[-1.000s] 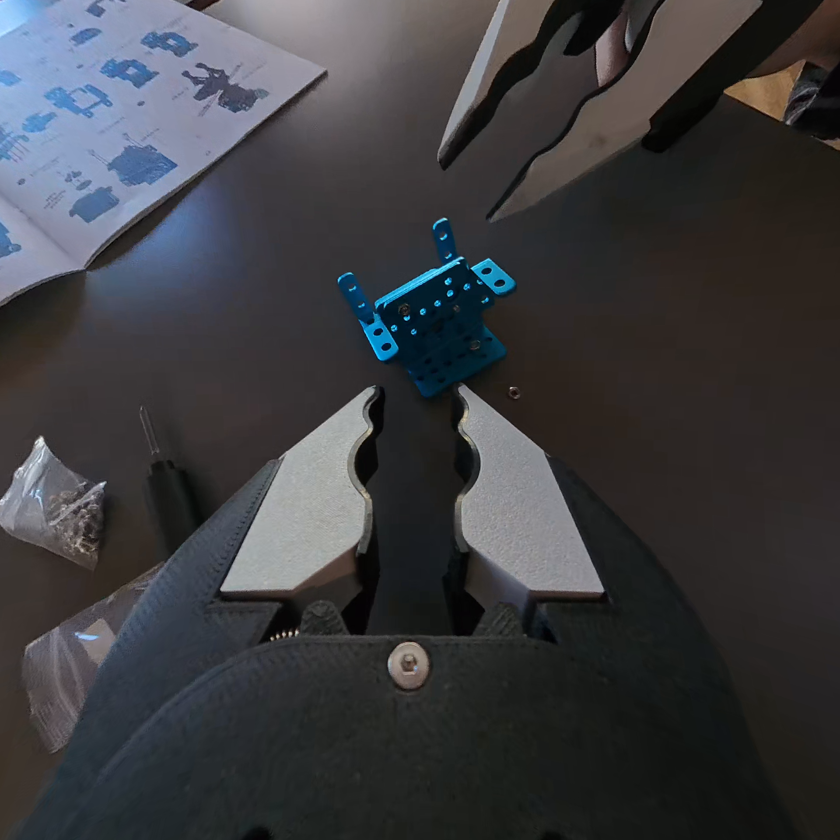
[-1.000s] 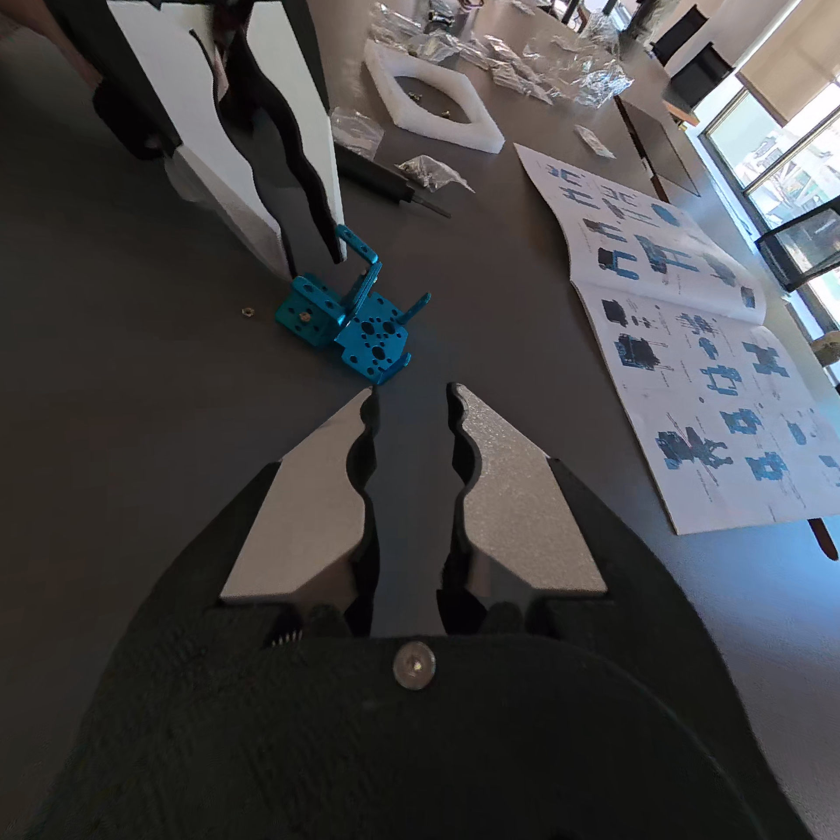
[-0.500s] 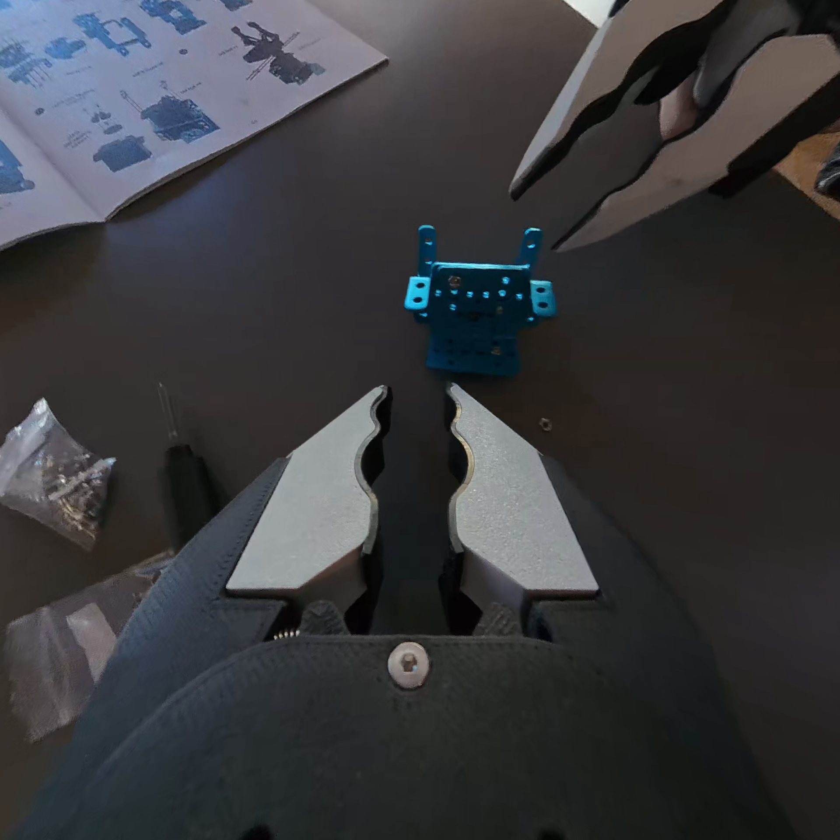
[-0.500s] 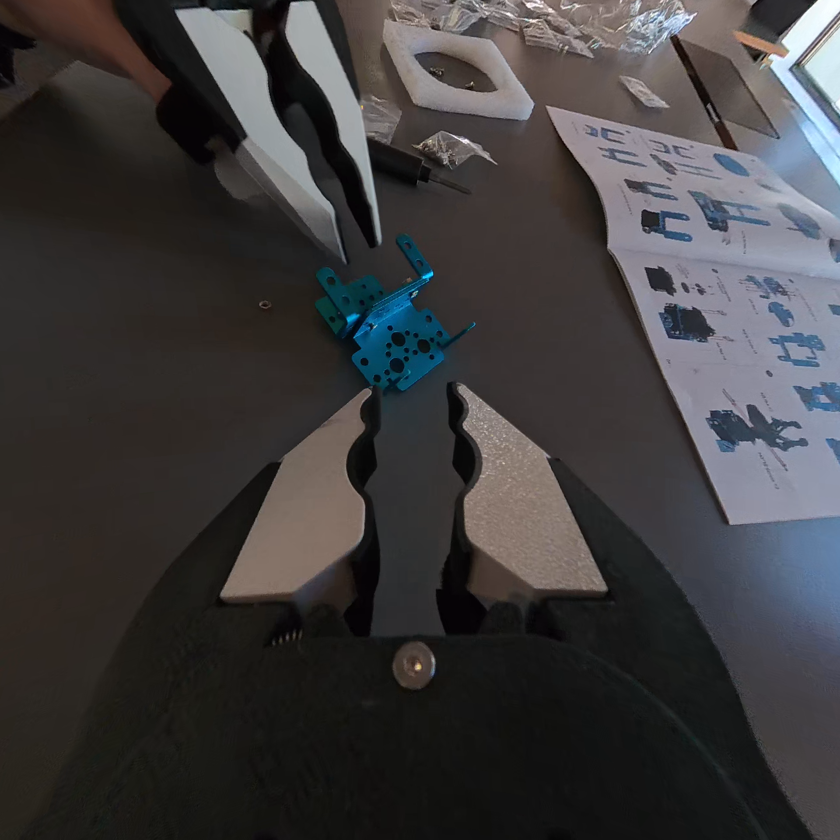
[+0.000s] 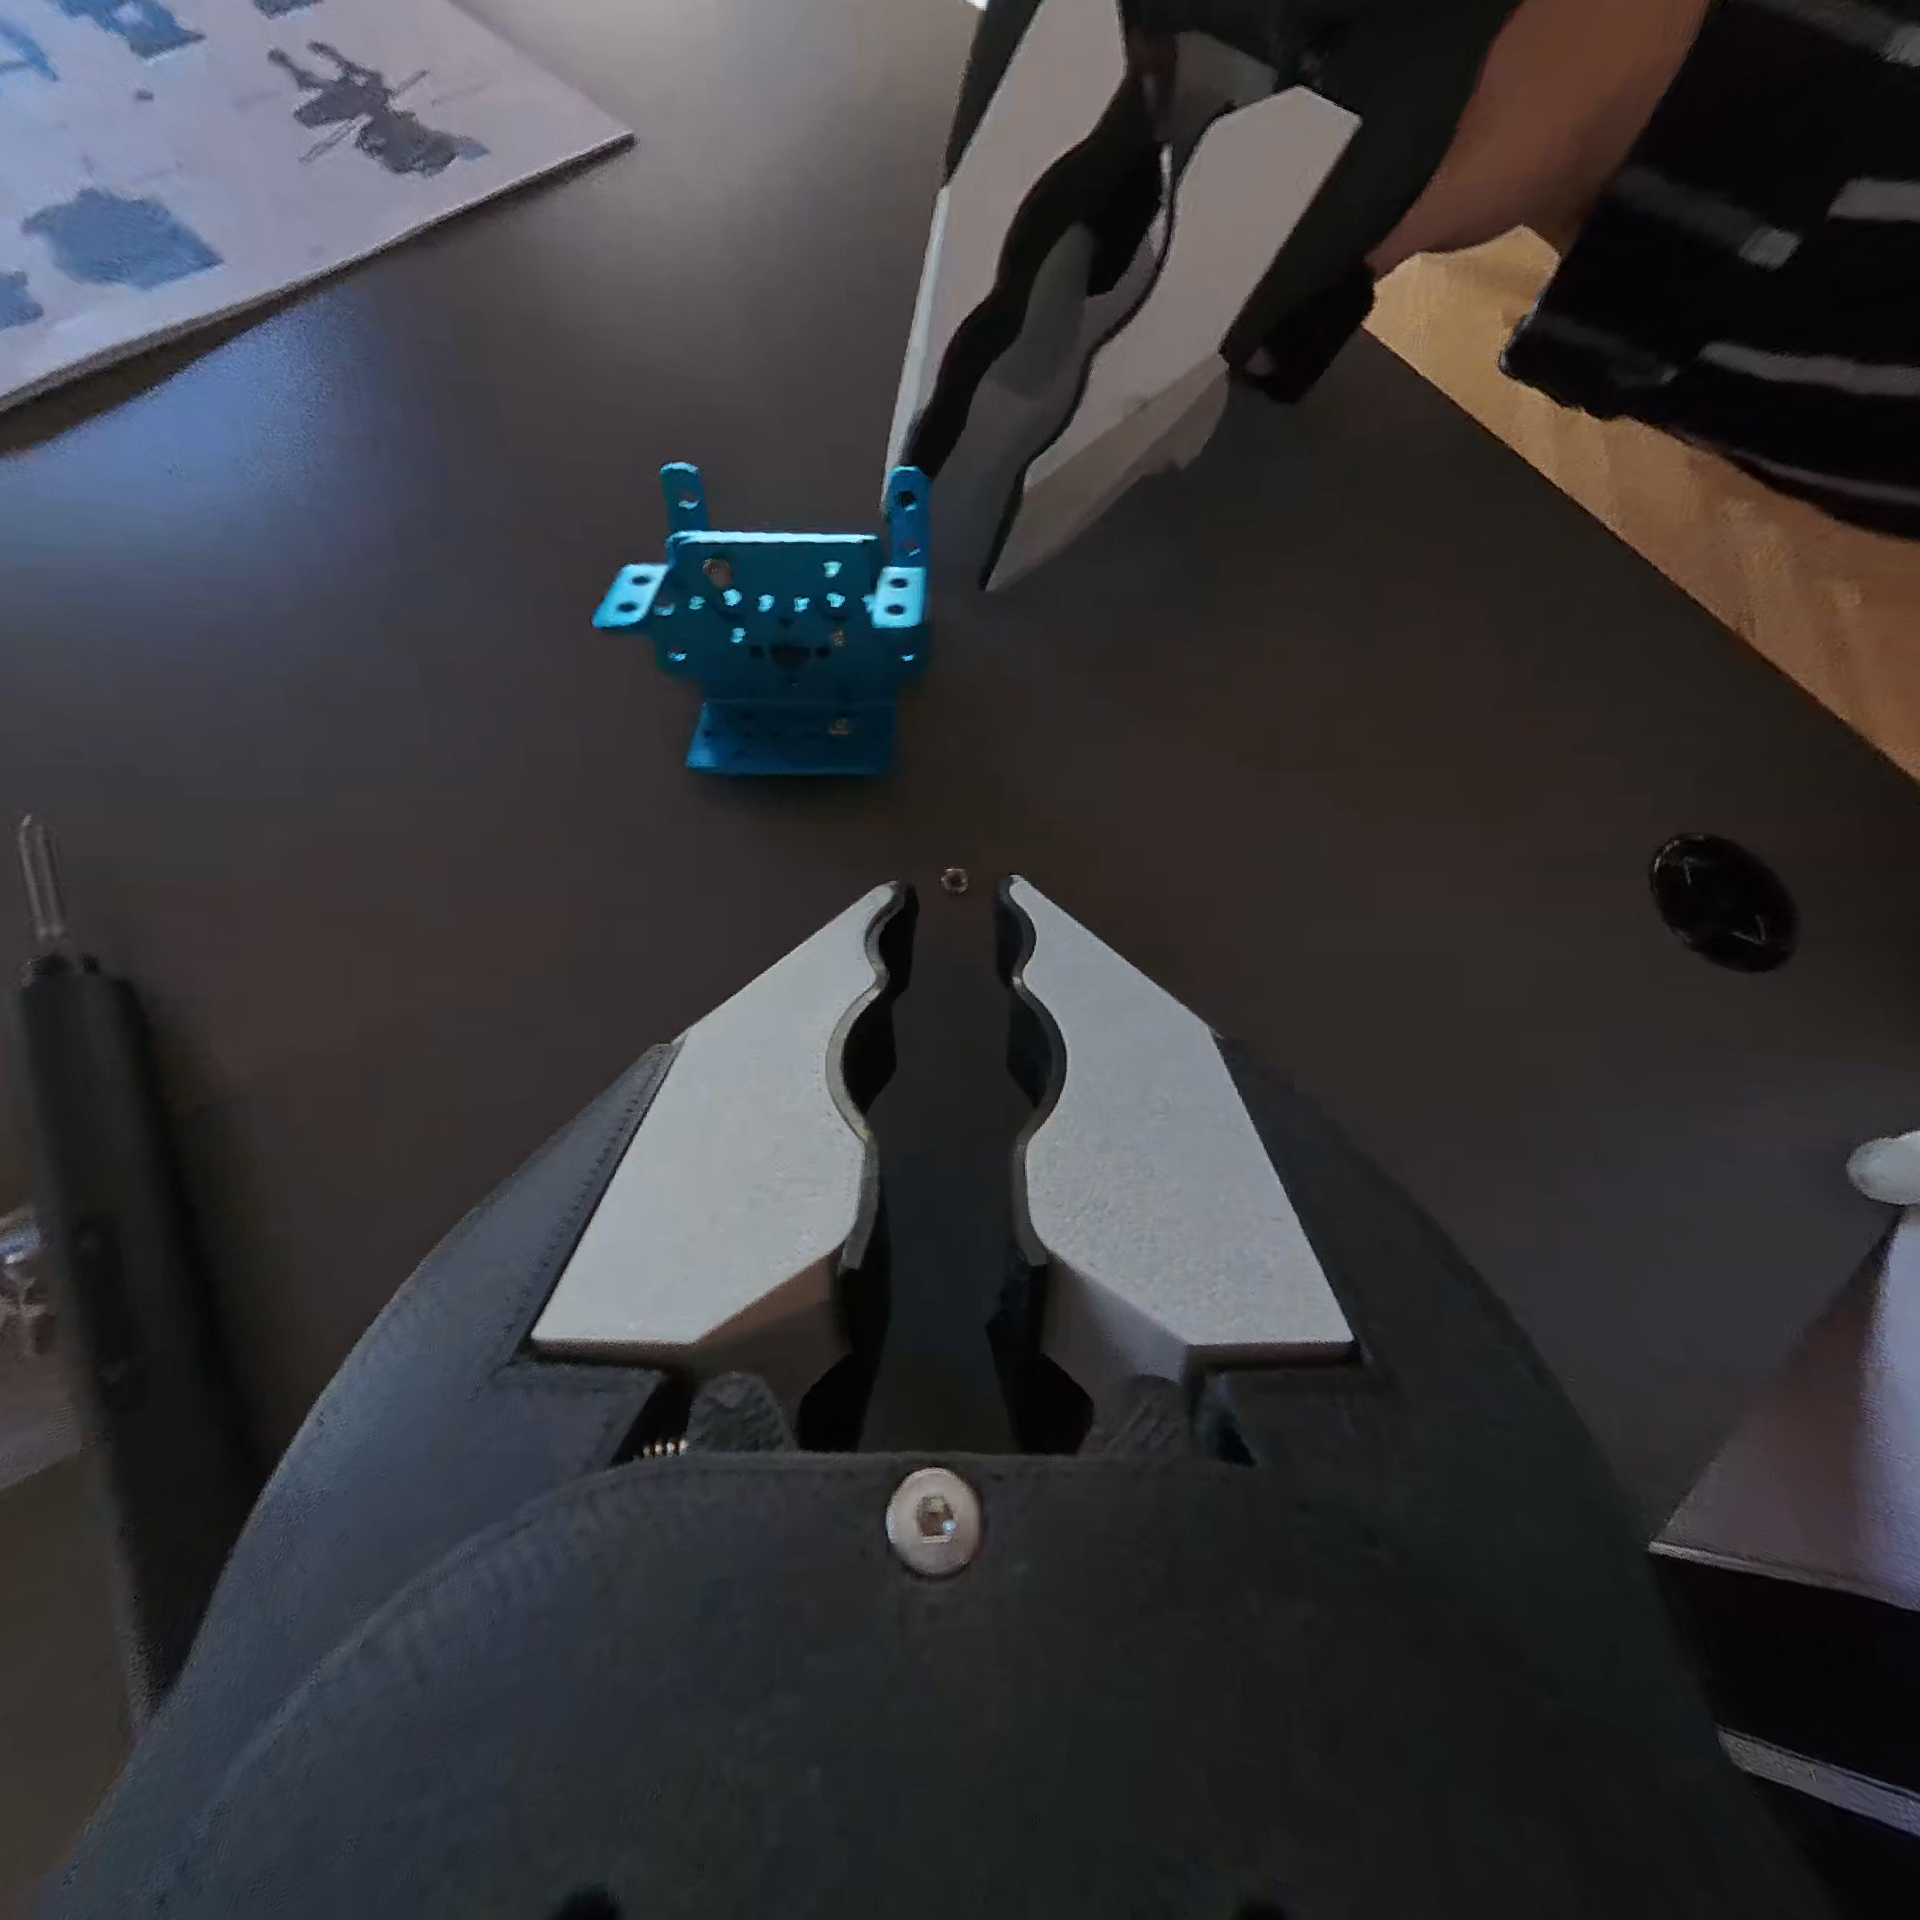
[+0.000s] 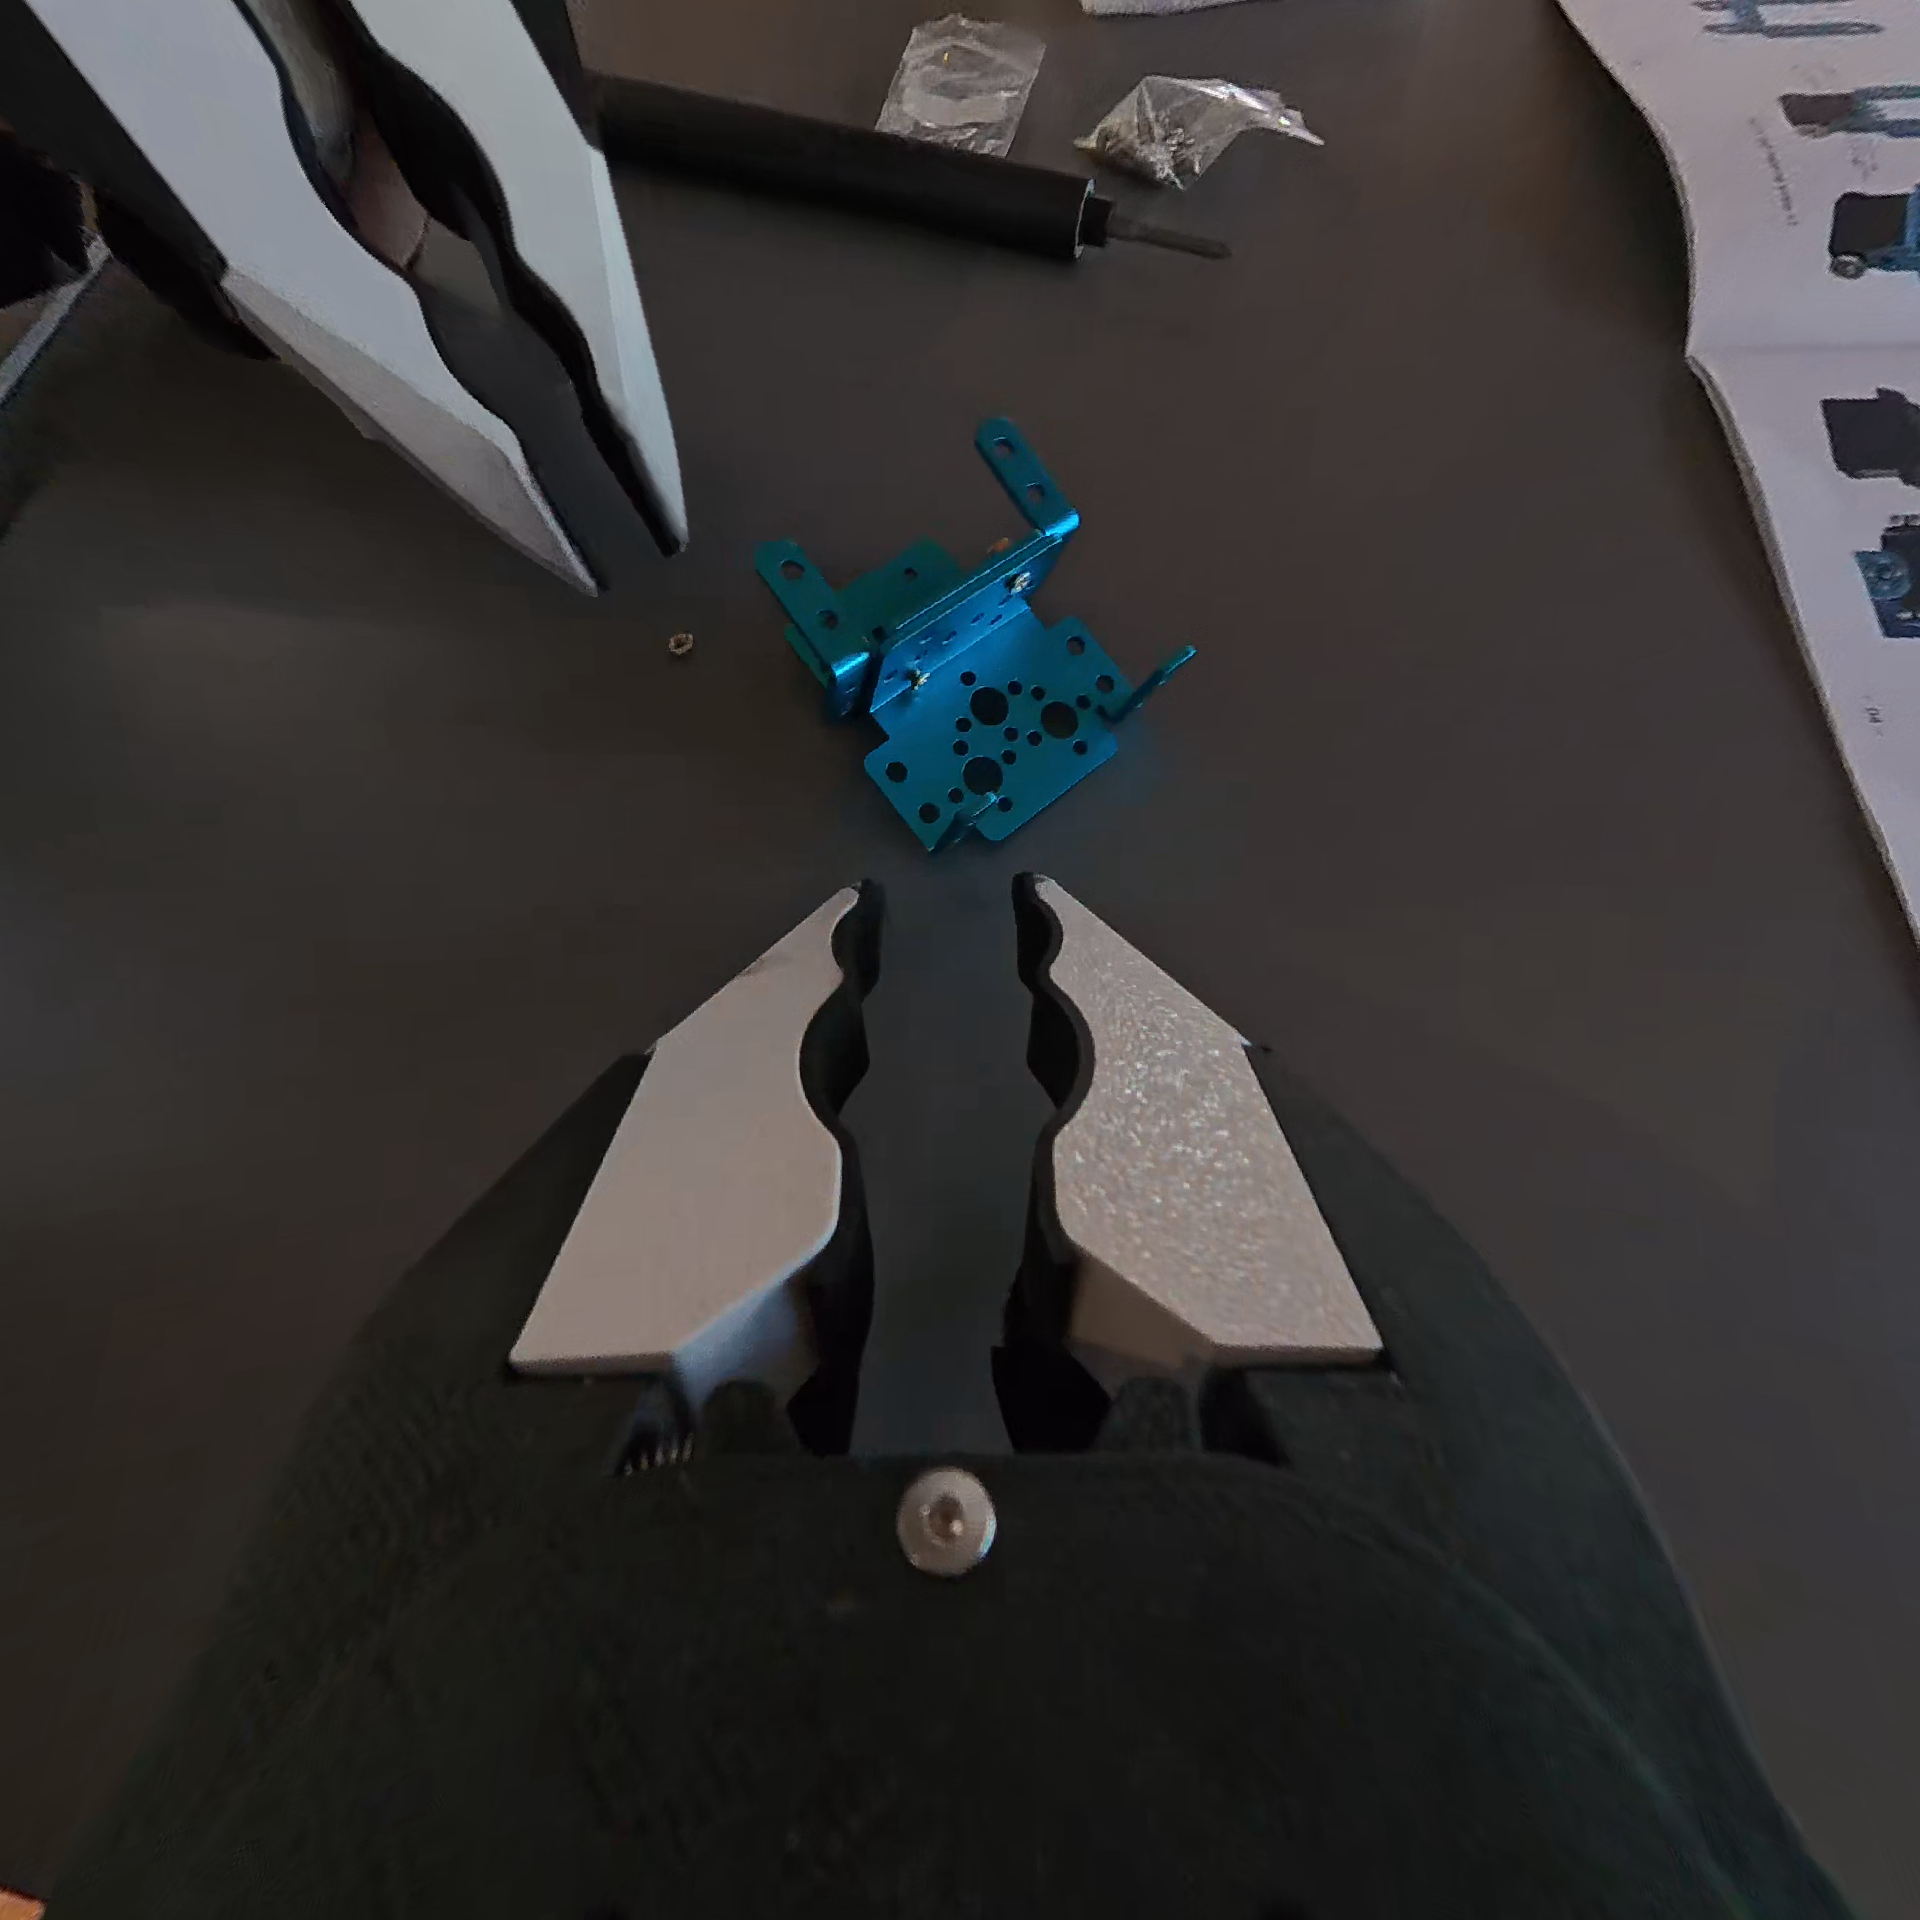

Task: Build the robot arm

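Observation:
A blue perforated metal bracket assembly stands on the dark table; it also shows in the right wrist view. A tiny nut lies loose just ahead of my left gripper, which is open and empty. The nut also shows in the right wrist view. My right gripper is open and empty, its tips just short of the bracket. The right gripper shows in the left wrist view, close beside the bracket's right upright tab. The left gripper shows in the right wrist view.
A black-handled screwdriver and small plastic bags of hardware lie beyond the bracket. An open instruction booklet lies at the right, and shows in the left wrist view. A black round cap is set in the table. About 9 centimeters separates my left fingertips from my right. Between my left fingertips and the black round cap there is roughly 15 centimeters.
My left gripper has swung right, so the nut now lies at its tips. My right gripper has come down closer to the bracket. Both jaws stay open. The bracket has not moved.

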